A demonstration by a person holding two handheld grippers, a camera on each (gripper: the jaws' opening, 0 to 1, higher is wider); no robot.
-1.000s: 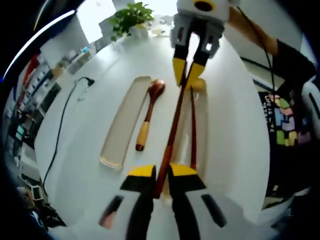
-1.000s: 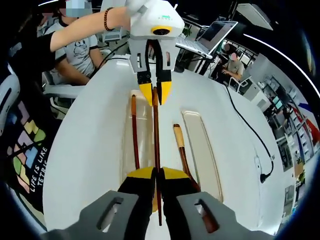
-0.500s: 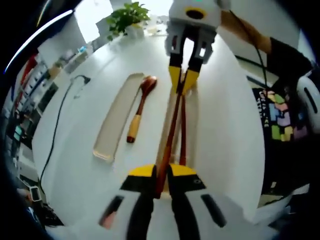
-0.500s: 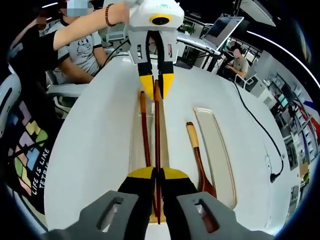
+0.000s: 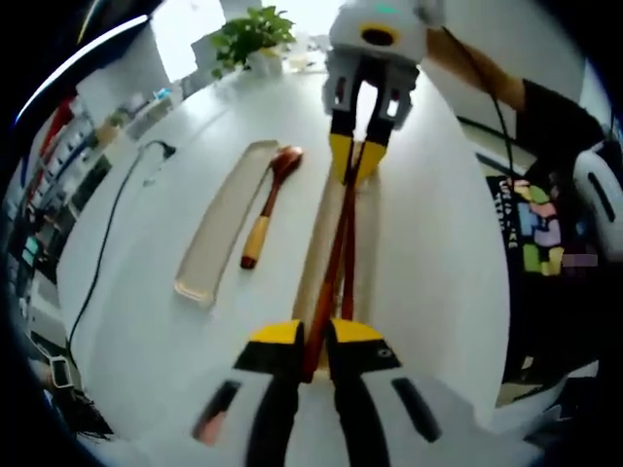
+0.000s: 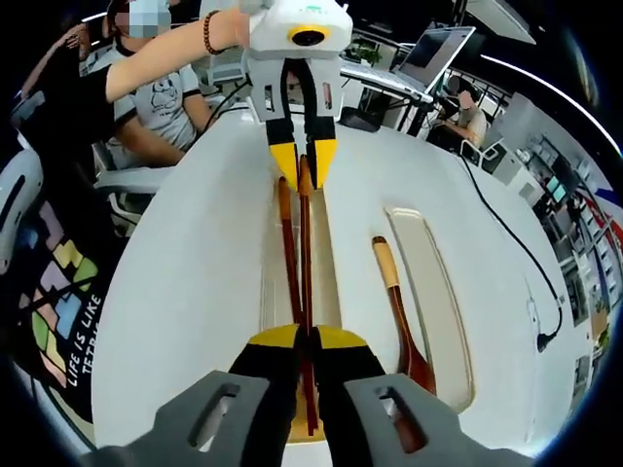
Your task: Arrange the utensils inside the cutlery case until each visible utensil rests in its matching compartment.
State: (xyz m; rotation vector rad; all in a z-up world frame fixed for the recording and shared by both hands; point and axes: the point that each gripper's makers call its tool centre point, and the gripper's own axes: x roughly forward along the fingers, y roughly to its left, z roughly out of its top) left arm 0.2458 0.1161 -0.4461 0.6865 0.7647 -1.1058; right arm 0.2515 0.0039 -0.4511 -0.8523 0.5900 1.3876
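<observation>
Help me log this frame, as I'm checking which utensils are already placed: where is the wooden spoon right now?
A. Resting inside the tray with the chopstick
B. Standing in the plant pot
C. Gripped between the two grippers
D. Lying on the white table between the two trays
D: the wooden spoon lies on the table between the empty tray and the tray holding a chopstick, while both grippers clamp the other chopstick.

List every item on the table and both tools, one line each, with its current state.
Left tool: shut on one end of the held chopstick.
Right tool: shut on the other end of it.
Held chopstick: gripped at both ends, over the case.
Second chopstick: lying in the case.
Case: open, on the table.
Lid: off, lying apart from the case.
Spoon: on the table between case and lid, outside both.
</observation>
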